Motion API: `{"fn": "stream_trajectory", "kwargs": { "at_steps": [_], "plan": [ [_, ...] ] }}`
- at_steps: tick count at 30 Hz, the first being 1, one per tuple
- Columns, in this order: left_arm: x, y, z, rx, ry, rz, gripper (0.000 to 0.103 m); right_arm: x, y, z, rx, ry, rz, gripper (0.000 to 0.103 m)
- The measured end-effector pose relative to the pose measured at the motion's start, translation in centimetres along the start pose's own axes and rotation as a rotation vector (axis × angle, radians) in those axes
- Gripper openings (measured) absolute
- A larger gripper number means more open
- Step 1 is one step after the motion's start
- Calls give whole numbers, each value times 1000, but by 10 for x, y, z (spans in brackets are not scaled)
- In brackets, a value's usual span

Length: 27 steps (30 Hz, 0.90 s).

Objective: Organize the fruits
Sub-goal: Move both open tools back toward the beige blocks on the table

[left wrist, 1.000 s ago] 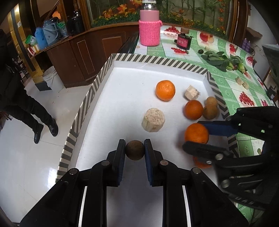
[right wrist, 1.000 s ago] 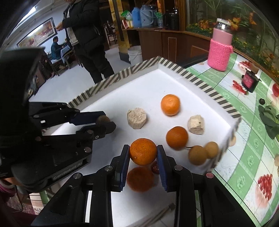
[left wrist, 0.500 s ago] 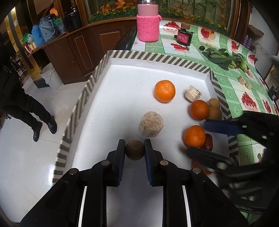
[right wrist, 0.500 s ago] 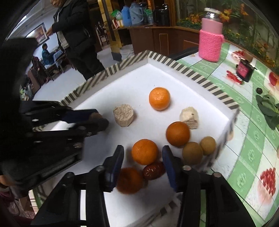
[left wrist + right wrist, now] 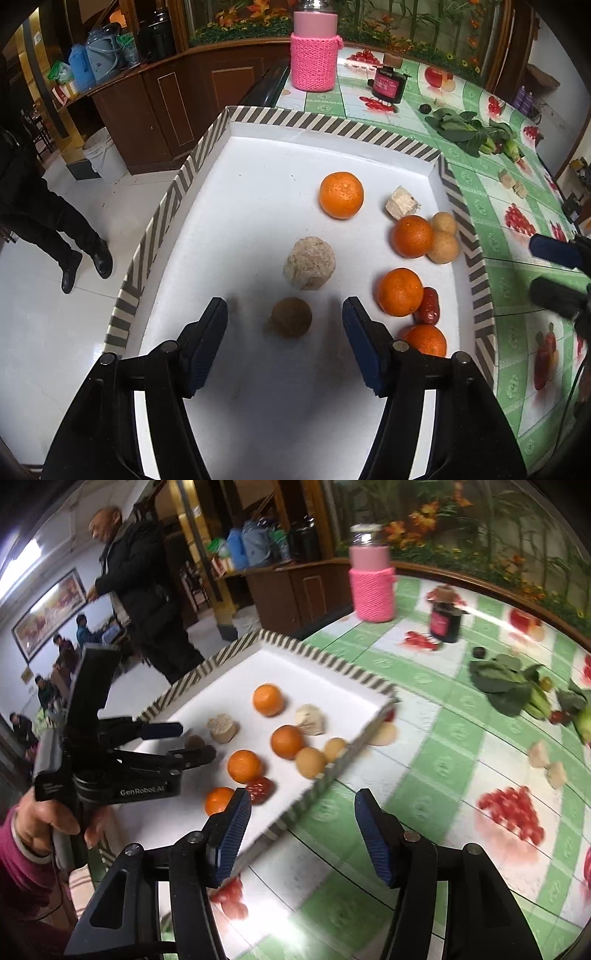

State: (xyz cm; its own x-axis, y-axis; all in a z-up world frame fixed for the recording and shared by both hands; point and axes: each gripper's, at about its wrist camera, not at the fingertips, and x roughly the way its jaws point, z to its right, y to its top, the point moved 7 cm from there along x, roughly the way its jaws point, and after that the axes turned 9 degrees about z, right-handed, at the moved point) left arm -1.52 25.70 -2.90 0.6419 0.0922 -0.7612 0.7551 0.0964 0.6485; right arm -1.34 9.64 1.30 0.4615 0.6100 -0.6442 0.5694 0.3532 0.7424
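Your left gripper (image 5: 284, 317) has just been opening; its jaws are standing spread around the brown fruit (image 5: 291, 316), untouched, resting in the tray (image 5: 332, 125). Your right gripper (image 5: 301, 821), also just opening and empty, is hanging beyond the tray's right rim, nearer the loose pieces (image 5: 546, 764) on the tablecloth (image 5: 436, 738).

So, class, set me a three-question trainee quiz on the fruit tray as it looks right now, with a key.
1. How many oranges lie in the striped tray?
2. True or false: the left tongs are clamped on the small brown fruit.
3. The dark red fruit touches: A) an orange B) the pink jar C) the leafy greens.

Key: 1. Four, the nearest partly hidden. 2. False: open, pads clear of it. 3. A.
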Motion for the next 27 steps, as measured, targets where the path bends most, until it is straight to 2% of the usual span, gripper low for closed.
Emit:
{"fn": "stream_trajectory", "kwargs": {
  "at_steps": [9,15,21,27],
  "plan": [
    [-23,10,29,62,-33,56,64,-39,-14,70,67,-113,28,63],
    [-22,21,74,101,-89,69,64,-54,-42,137,148,-222,-8,63],
    [-13,29,121,134,-144,59,64,-65,-65,176,204,-272,-33,63],
    [-5,40,165,181,-190,50,64,-68,-60,202,224,-307,-8,63]
  ]
}}
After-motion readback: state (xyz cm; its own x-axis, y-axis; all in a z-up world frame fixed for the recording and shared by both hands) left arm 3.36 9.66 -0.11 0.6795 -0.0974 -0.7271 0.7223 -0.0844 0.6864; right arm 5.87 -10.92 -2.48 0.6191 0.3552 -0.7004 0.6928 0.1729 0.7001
